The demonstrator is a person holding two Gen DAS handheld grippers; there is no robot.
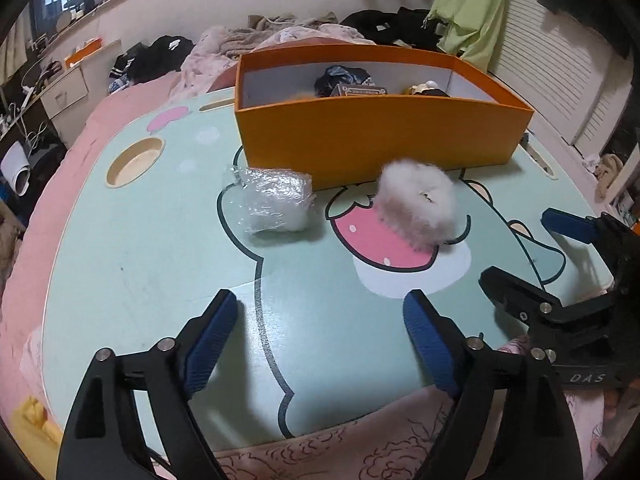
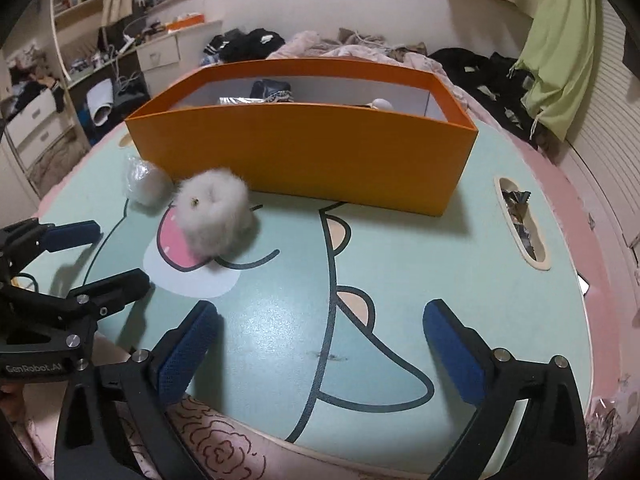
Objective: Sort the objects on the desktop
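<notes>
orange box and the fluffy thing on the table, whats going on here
A person is sorting things off a lap table with a gripper in each hand. The left gripper and right gripper are both open and empty, above the near edge. An orange box at the back already holds a few items. A fluffy white thing and a plastic-wrapped bundle lie on the table in front of it, untouched.

Box [image 1: 376,136]: set at the far side of the bench [image 1: 160,264], several small items held inside. Wrapped bundle [image 1: 276,200]: laid on the bench just before the box's near wall, toward its left end. Furry piece [image 1: 418,204]: placed to the right of the bundle, apart from it, near the same wall. Clothes [image 2: 248,44]: heaped behind the box.
</notes>
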